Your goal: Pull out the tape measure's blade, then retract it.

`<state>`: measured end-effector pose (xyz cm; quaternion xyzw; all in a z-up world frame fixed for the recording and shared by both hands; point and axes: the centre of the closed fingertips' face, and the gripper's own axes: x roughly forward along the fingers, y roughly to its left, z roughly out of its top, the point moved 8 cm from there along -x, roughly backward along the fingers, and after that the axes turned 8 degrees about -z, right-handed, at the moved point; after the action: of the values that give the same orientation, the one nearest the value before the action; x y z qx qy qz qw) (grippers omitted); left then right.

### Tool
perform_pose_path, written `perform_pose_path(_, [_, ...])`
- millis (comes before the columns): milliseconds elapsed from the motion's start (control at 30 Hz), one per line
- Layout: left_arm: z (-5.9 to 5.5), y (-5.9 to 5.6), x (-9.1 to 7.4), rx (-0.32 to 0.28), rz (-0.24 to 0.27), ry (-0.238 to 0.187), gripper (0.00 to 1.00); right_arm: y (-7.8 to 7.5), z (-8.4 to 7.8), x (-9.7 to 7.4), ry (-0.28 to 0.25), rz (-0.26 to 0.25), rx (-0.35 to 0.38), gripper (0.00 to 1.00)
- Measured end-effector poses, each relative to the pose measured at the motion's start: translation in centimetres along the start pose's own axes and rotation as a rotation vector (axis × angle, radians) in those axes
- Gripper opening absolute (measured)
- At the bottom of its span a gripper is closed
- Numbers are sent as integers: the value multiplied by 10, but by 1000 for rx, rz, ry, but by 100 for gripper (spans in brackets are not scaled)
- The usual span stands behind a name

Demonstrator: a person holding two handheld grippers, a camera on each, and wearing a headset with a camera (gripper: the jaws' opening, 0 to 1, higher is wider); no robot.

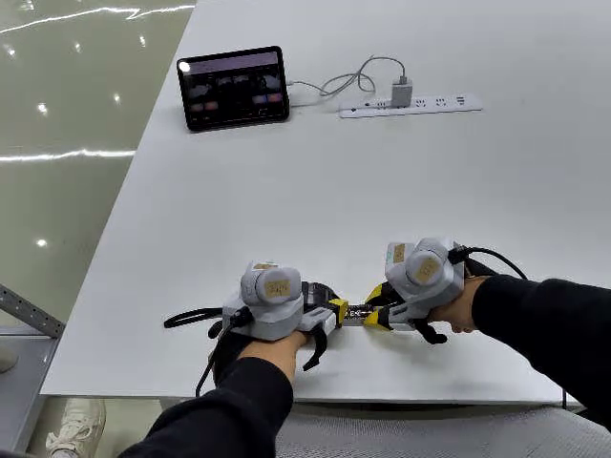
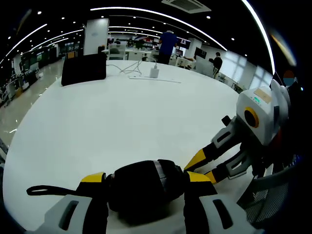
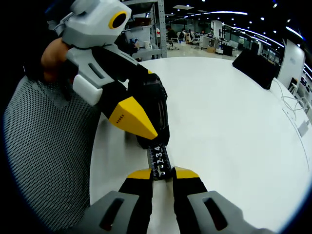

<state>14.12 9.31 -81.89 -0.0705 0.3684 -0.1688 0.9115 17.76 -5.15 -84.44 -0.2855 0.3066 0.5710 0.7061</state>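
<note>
My left gripper (image 2: pixel 145 178) is clamped on the black tape measure case (image 3: pixel 155 105), which sits between its yellow-tipped jaws on the white table (image 1: pixel 315 191). My right gripper (image 3: pixel 158 173) is pinched nearly closed on the tip of the short numbered blade (image 3: pixel 157 155), which runs straight ahead of it to the case.

White table (image 1: pixel 382 191), tablet (image 1: pixel 233 87), power strip (image 1: pixel 434 104), tape measure (image 2: pixel 146 187)

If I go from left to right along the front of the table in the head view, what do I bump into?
black strap → tape measure case, gripped by the left tongs → short bit of blade → right tongs, pinching the blade
</note>
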Motion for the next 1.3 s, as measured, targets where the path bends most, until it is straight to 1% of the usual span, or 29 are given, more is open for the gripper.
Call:
perform_pose_path(700, [0, 2, -1, -19, -13, 1, 58, -1, 6, 5, -6, 24, -41, 11])
perform_pose_path(900, [0, 1, 0, -14, -11, 1, 58, 0, 7, 7, -6, 22, -3, 10])
perform_pose_path(1067, [0, 2, 0, -18, -13, -1, 58, 2, 8, 9, -16, 21, -11, 11])
perform_pose_path(1300, [0, 2, -1, -20, -15, 0, 58, 5, 10, 12, -20, 13, -2, 11])
